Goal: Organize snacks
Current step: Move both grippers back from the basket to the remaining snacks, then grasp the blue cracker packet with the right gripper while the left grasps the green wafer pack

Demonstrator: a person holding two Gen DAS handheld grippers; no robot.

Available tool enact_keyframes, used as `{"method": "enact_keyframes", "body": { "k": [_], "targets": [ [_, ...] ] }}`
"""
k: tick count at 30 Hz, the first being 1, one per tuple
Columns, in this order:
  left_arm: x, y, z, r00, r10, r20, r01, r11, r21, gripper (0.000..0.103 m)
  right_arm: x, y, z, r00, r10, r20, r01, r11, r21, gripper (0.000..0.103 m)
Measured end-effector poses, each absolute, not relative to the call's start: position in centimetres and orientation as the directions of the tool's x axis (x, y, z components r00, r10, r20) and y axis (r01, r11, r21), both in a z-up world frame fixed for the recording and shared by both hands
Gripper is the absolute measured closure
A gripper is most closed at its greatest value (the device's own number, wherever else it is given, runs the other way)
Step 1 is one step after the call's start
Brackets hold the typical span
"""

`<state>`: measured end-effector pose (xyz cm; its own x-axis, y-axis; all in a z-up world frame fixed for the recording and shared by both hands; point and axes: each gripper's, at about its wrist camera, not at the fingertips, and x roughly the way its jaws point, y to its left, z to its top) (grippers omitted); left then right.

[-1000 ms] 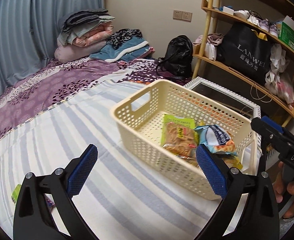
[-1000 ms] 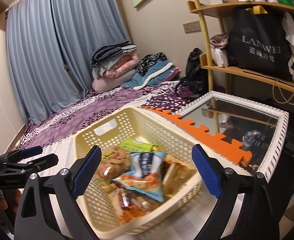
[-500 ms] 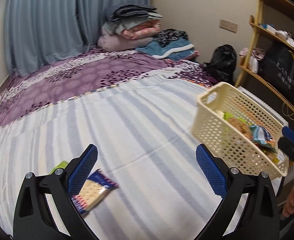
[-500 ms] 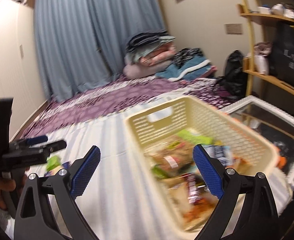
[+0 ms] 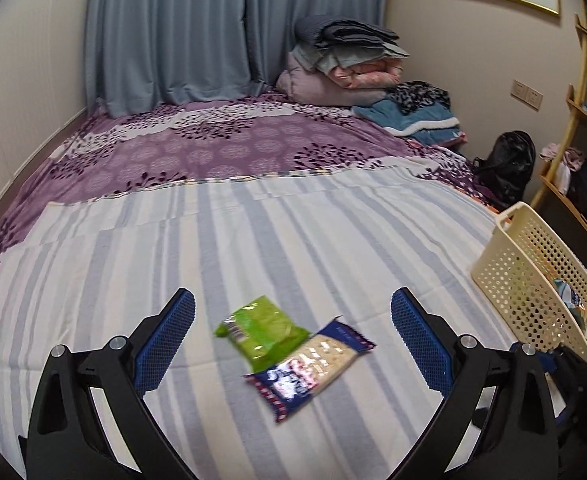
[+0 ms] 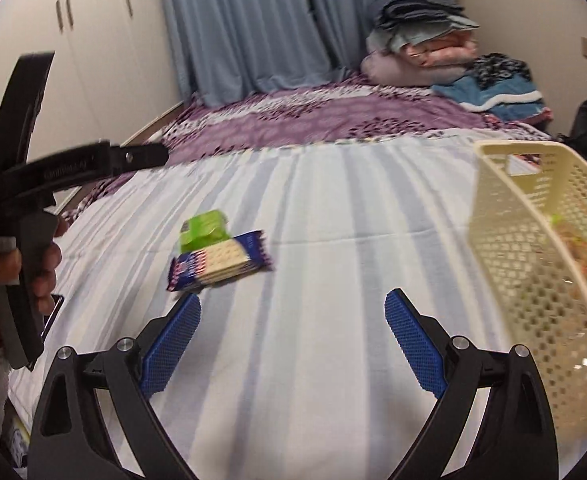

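Note:
Two snack packs lie together on the striped sheet: a green packet (image 5: pixel 262 330) and, overlapping its near side, a blue cracker pack (image 5: pixel 311 366). My left gripper (image 5: pixel 291 338) hovers over them, open, with both packs between its blue pads. In the right wrist view the green packet (image 6: pixel 204 229) and the cracker pack (image 6: pixel 219 262) lie ahead and to the left of my right gripper (image 6: pixel 291 346), which is open and holds nothing. The cream basket (image 6: pixel 533 264) with several snacks inside stands at the right; its wall (image 5: pixel 529 280) also shows at the right edge of the left wrist view.
The left gripper's black handle, held by a hand (image 6: pixel 21 264), fills the left of the right wrist view. Folded bedding (image 5: pixel 345 64) is stacked at the far end of the bed. A wooden shelf (image 5: pixel 573 120) and a black bag (image 5: pixel 507 164) stand at the right.
Both grippers have swung left, away from the basket. The two loose packs have come between the left gripper's fingers, and the basket has slid to the right edge of both views.

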<state>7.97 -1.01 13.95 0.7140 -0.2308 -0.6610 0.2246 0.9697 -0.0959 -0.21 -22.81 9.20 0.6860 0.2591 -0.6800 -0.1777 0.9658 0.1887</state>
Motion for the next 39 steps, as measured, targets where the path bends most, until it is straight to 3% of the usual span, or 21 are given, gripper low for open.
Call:
{"method": "enact_keyframes", "body": {
  "k": [13,24,32,39],
  "targets": [
    [7.8,3.6,12.6,0.727,-0.161,-0.668,0.124,0.987,-0.103,0.003,4.9,-16.4,5.0,0.516,0.372,-0.772,-0.241,0.928,0.286,0.01],
    [8.0,7.3,11.3,0.72,-0.148,-0.679,0.064,0.987,-0.146,0.003,9.3,-13.6,3.3,0.48,0.352,-0.803,-0.229,0.934,0.273,0.01],
    [8.2,9.1,10.3,0.709,-0.14,-0.691,0.035,0.986,-0.163,0.003,12.2,-11.6,2.9,0.501,0.287,-0.816,-0.235,0.953,0.191,0.009],
    [8.4,10.0,9.4,0.698,-0.132,-0.704,0.011,0.985,-0.174,0.003,13.1,-10.1,2.0,0.537,0.18,-0.824,-0.27,0.962,0.034,0.009]
  ]
}}
